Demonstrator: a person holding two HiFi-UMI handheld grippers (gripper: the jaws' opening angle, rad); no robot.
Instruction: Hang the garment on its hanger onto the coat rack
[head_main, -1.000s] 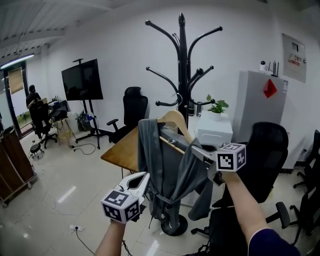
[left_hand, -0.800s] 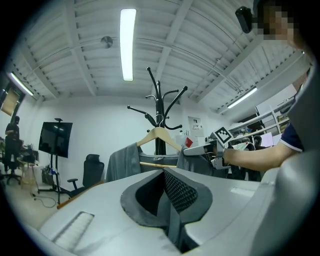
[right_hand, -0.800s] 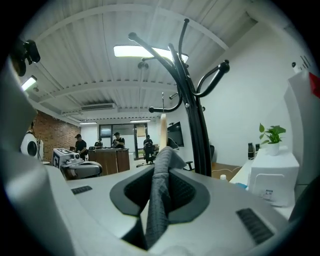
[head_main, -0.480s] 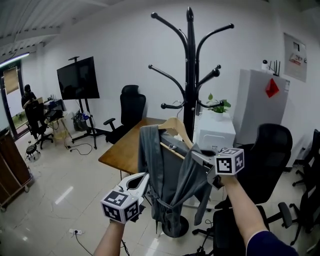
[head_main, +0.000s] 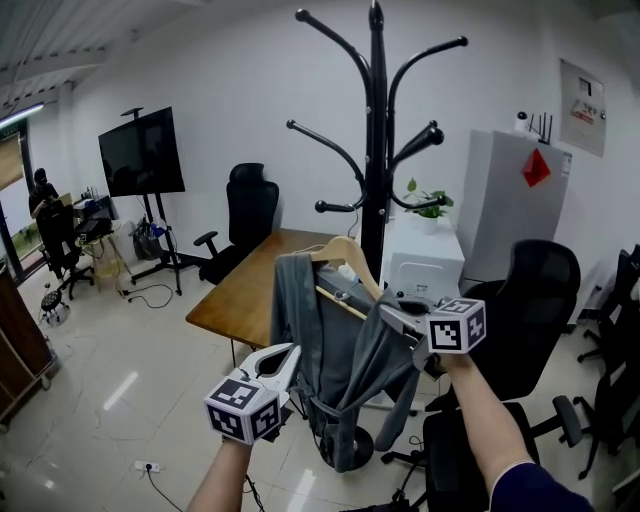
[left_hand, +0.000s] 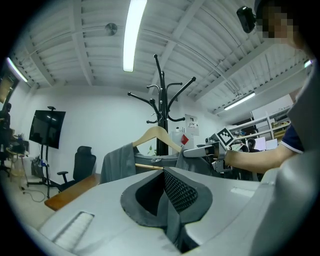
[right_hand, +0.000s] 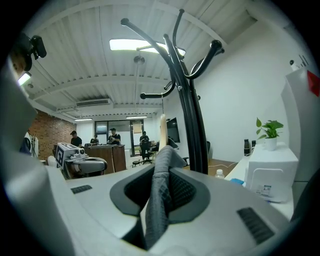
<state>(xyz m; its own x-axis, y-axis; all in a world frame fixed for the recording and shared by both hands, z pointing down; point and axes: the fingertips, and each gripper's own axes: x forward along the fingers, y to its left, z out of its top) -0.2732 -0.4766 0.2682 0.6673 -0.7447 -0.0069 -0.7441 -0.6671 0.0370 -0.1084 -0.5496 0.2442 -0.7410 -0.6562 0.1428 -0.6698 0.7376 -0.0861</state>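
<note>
The right gripper (head_main: 385, 312) has its jaws clamped on the grey garment (head_main: 335, 380) at the hanger (head_main: 345, 252), below the coat rack (head_main: 375, 150) arms. The left gripper (head_main: 292, 352) has its jaws together, empty. Next, I'd say, it needs lifting to an arm.

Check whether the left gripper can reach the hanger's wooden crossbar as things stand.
Probably yes. The left gripper is empty and sits below-left of the hanger's crossbar, whose bare wood shows ahead in the left gripper view with nothing between. Its jaws look shut, so they'd need opening first.
</note>
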